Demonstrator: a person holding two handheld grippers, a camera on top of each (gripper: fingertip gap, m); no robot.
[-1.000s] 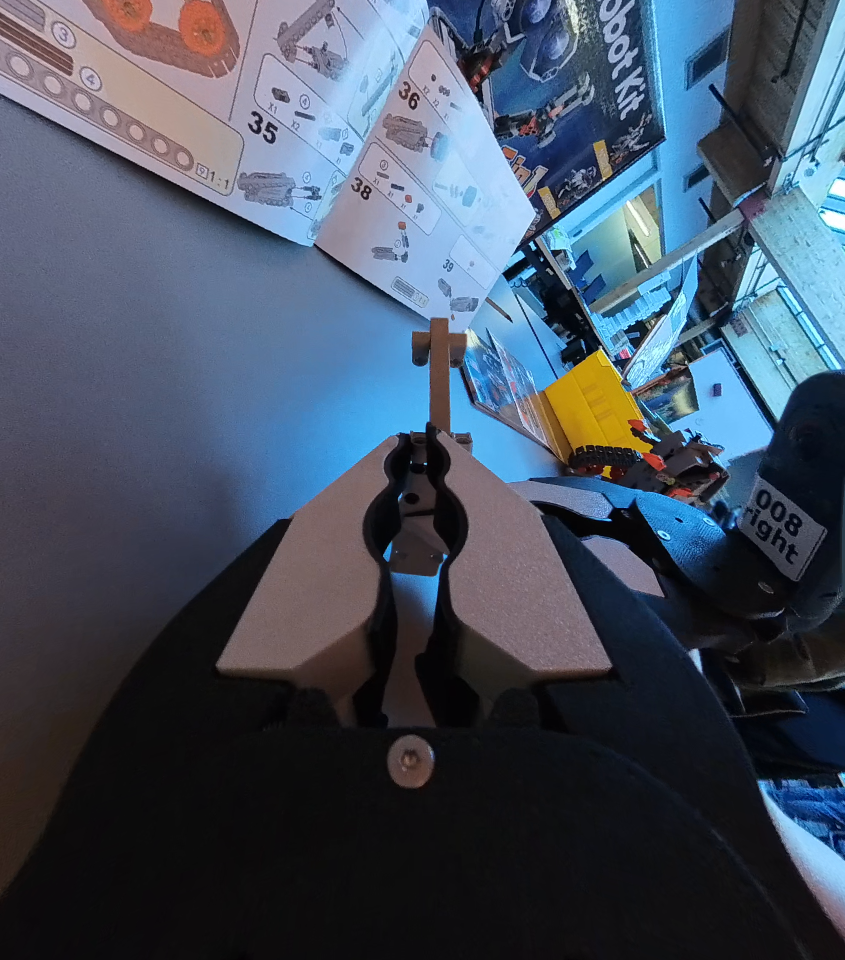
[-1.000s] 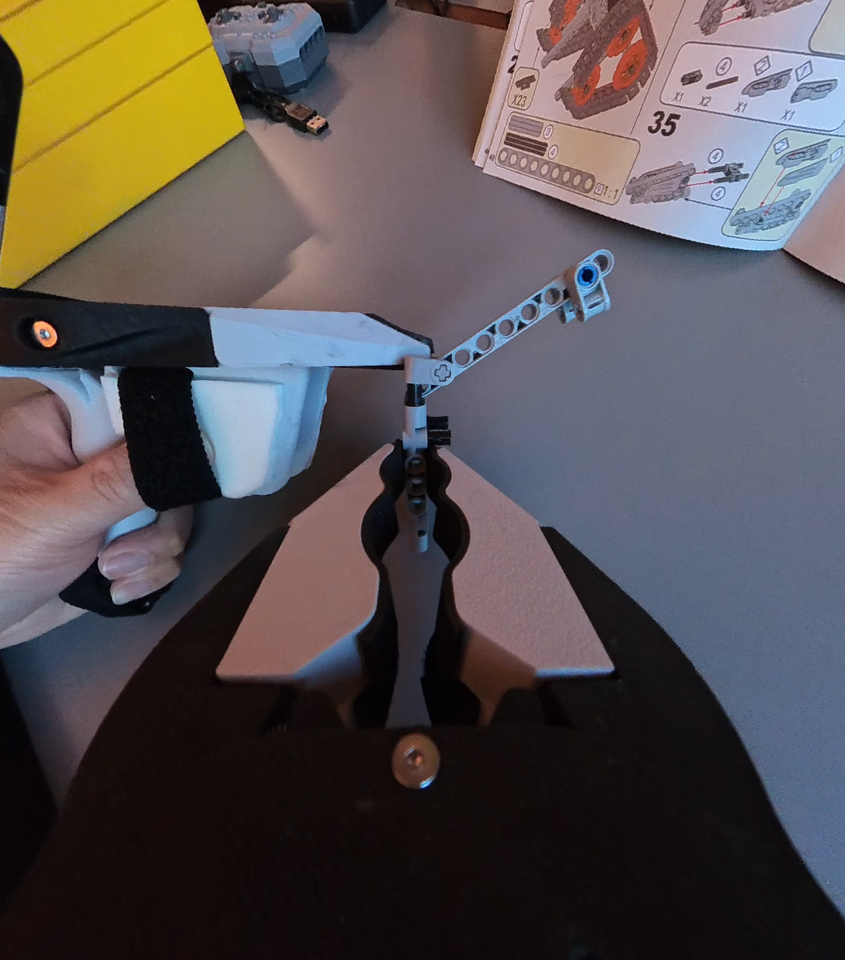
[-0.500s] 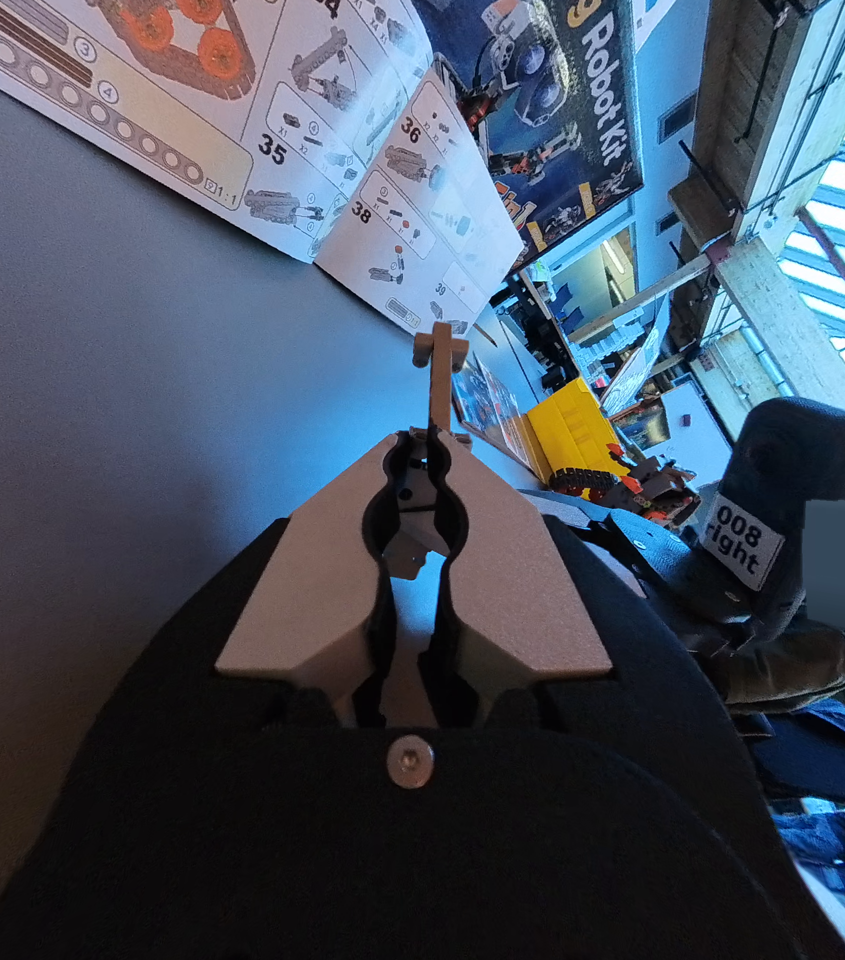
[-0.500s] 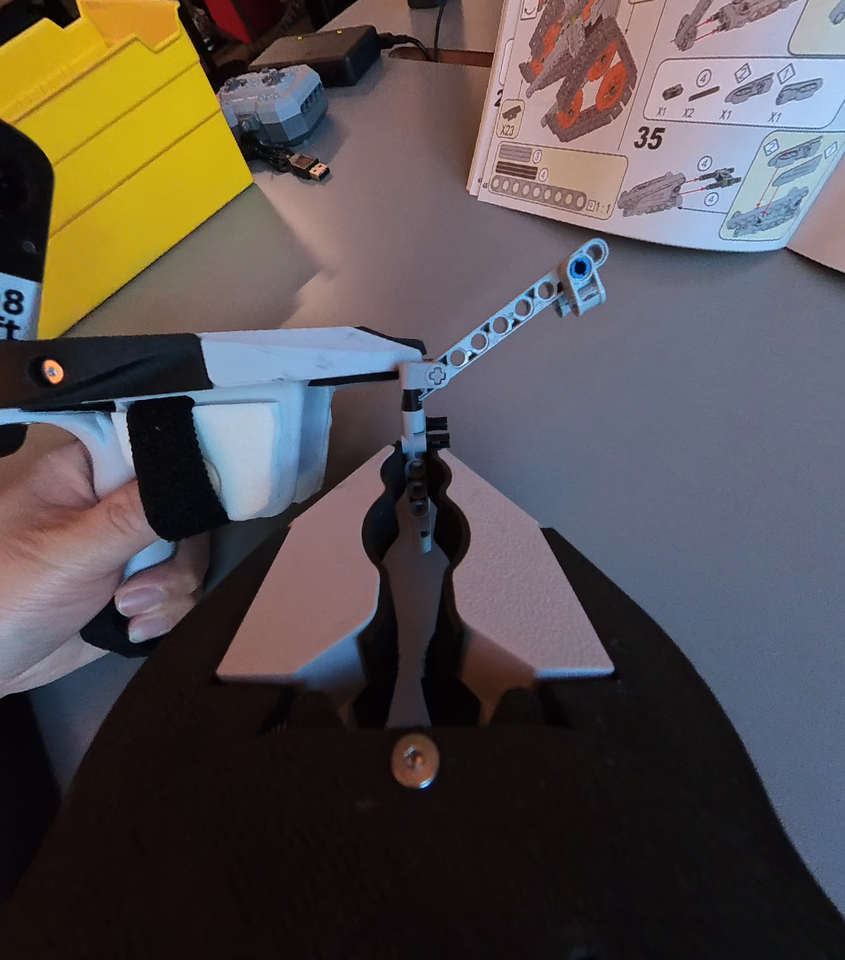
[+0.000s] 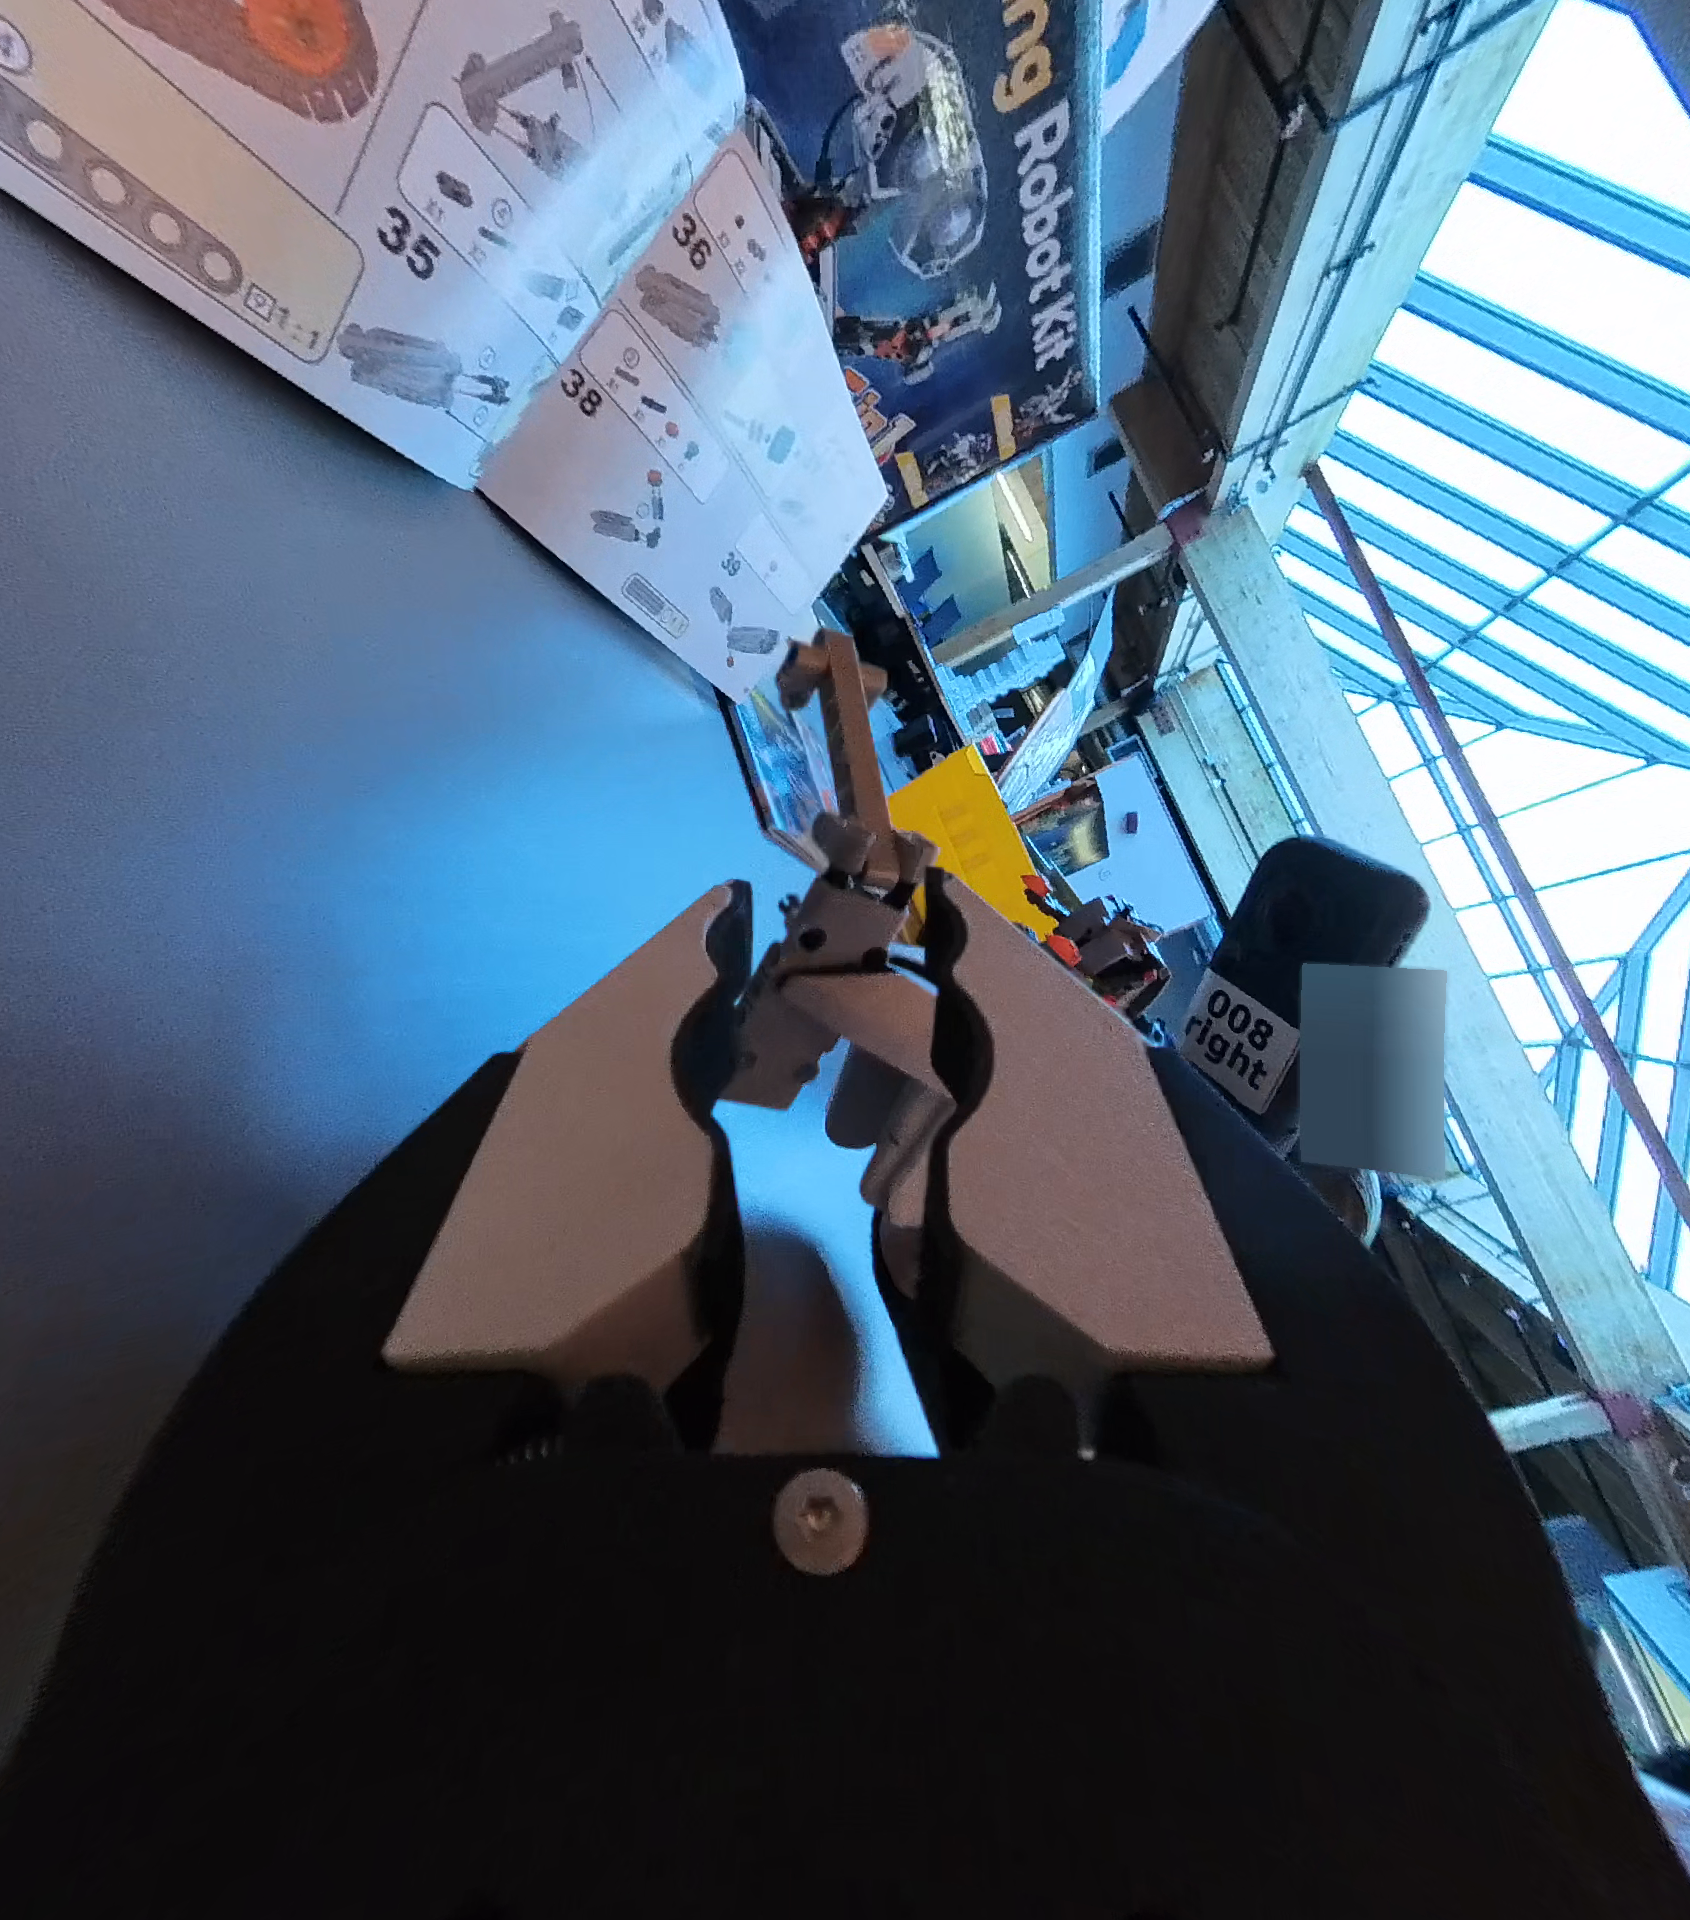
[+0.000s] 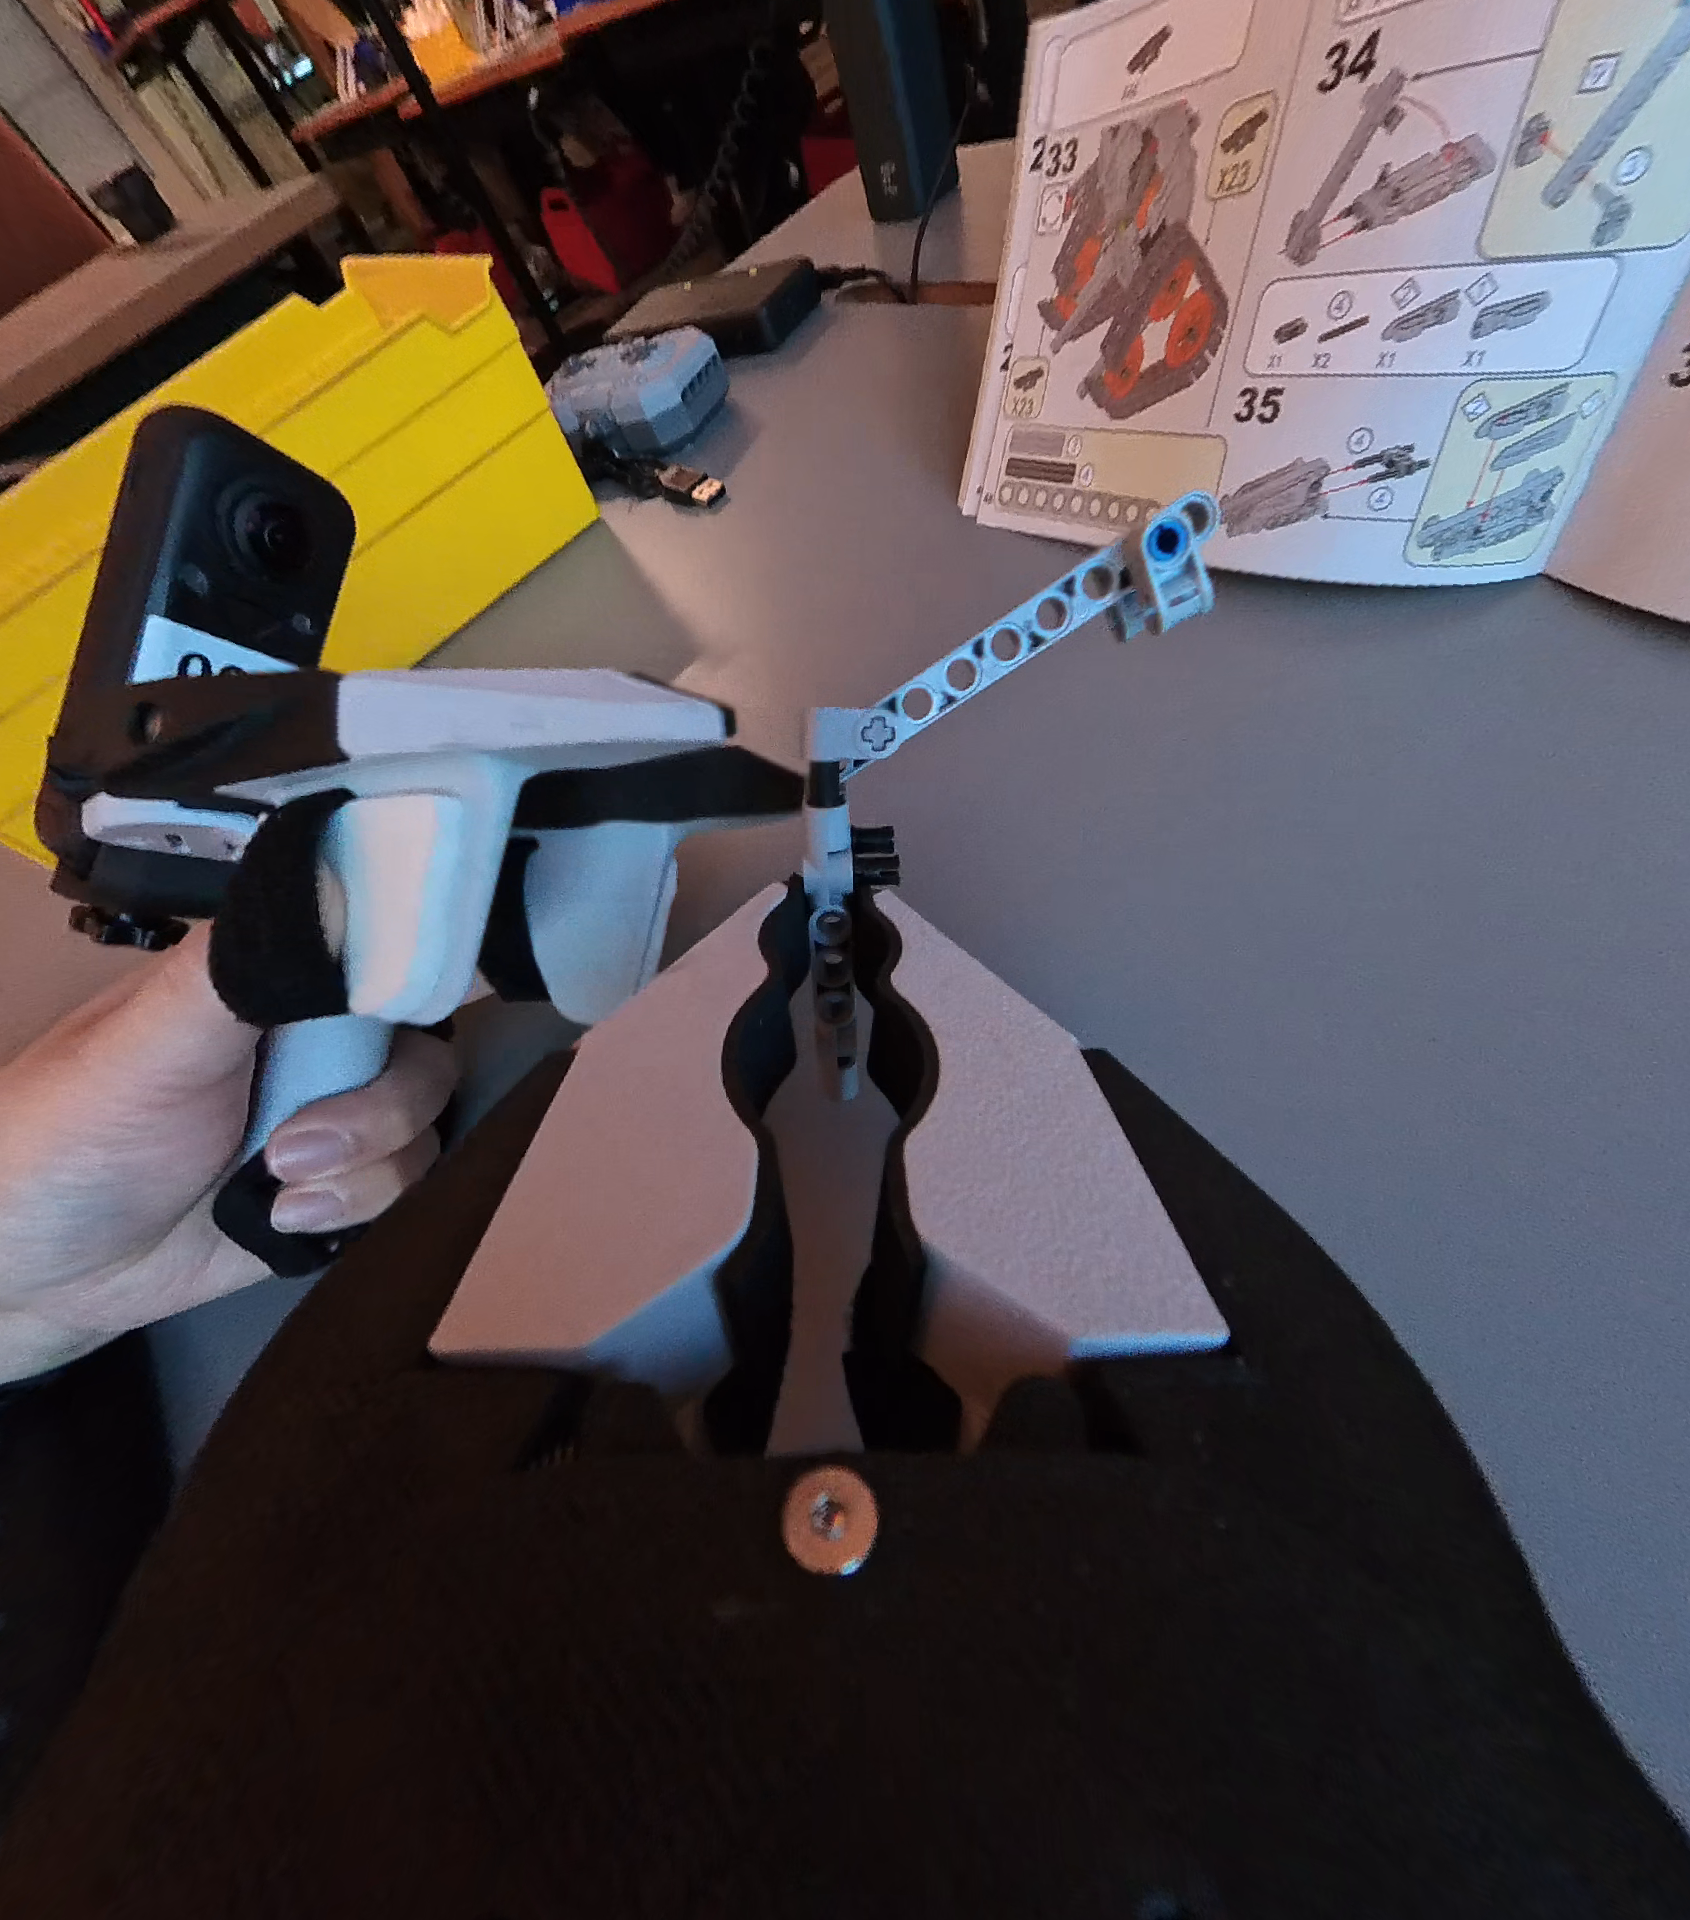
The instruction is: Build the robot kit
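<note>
Two grippers met above a plain grey tabletop [image 6: 1340,935] in a cluttered workshop with a glazed roof and timber beams. An open instruction booklet [image 6: 1392,312] lay at the far side, a printed kit box [image 5: 966,239] stood behind it, and a closed yellow bin [image 6: 353,436], contents hidden, sat to the left beside a grey battery unit [image 6: 638,384]. The right gripper [image 6: 836,935] had its fingers clamped on the lower end of a small grey brick assembly [image 6: 986,655], whose holed beam angled up toward the booklet. The left gripper [image 5: 836,914] had its fingers parted around the same assembly, not pinching it.
</note>
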